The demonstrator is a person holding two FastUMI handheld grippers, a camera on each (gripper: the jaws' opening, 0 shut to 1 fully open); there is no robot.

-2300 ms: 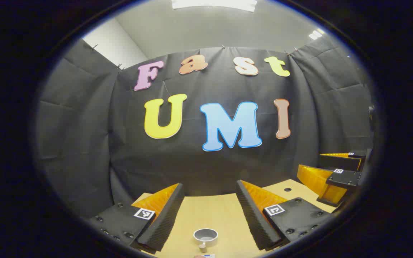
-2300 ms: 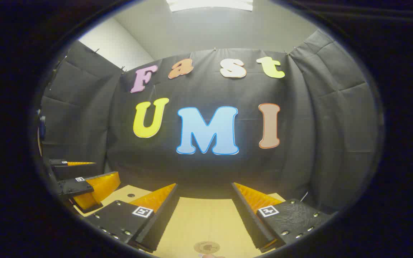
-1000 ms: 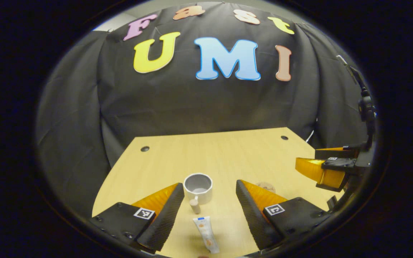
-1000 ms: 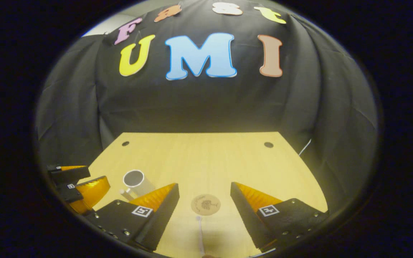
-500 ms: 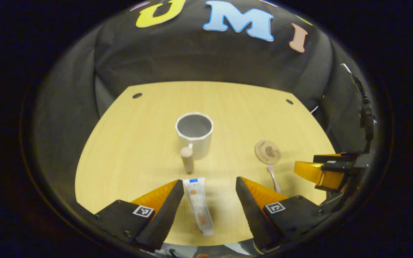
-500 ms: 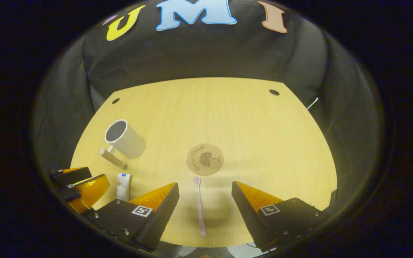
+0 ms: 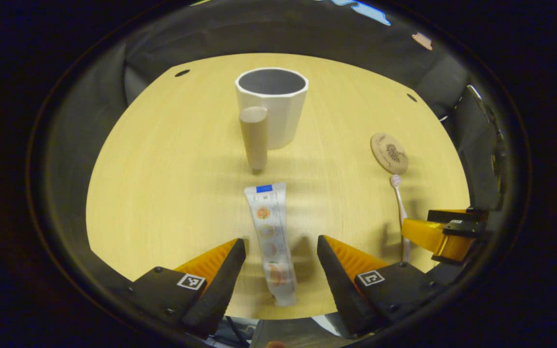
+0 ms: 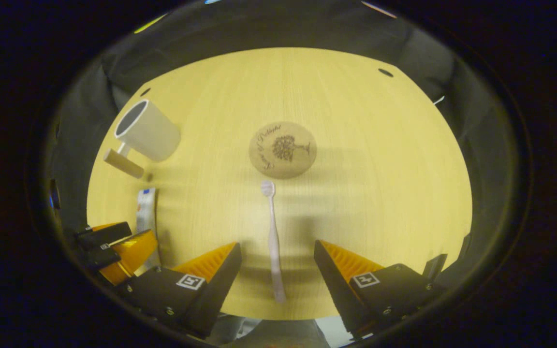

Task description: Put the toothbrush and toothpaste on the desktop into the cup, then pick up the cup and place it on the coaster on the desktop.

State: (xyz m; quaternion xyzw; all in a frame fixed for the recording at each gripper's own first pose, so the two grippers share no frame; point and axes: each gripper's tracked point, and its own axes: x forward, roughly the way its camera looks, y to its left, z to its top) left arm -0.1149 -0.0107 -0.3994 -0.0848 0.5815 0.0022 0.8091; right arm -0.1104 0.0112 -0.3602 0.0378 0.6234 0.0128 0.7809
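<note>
A white toothpaste tube [image 7: 270, 237] lies on the wooden desktop [image 7: 172, 183], its near end between the fingers of my open left gripper [image 7: 278, 251]. Beyond it stands a white cup [image 7: 272, 104] with a wooden handle [image 7: 254, 137]. A round wooden coaster [image 7: 389, 152] lies to the right. In the right gripper view, a pale pink toothbrush [image 8: 273, 241] lies lengthwise between the fingers of my open right gripper [image 8: 276, 253], its head toward the coaster [image 8: 282, 149]. The cup [image 8: 145, 129] and toothpaste [image 8: 146, 212] sit at the left there.
The desktop's [image 8: 380, 193] near edge runs just under both grippers. Black cloth walls close in the far and side edges. The other gripper [image 7: 440, 232] shows at the right of the left gripper view, and at the lower left [image 8: 114, 246] of the right gripper view.
Both grippers have tilted downward from facing the wall to looking down on the desktop and have come lower and closer. The toothpaste and toothbrush now lie between their open fingers.
</note>
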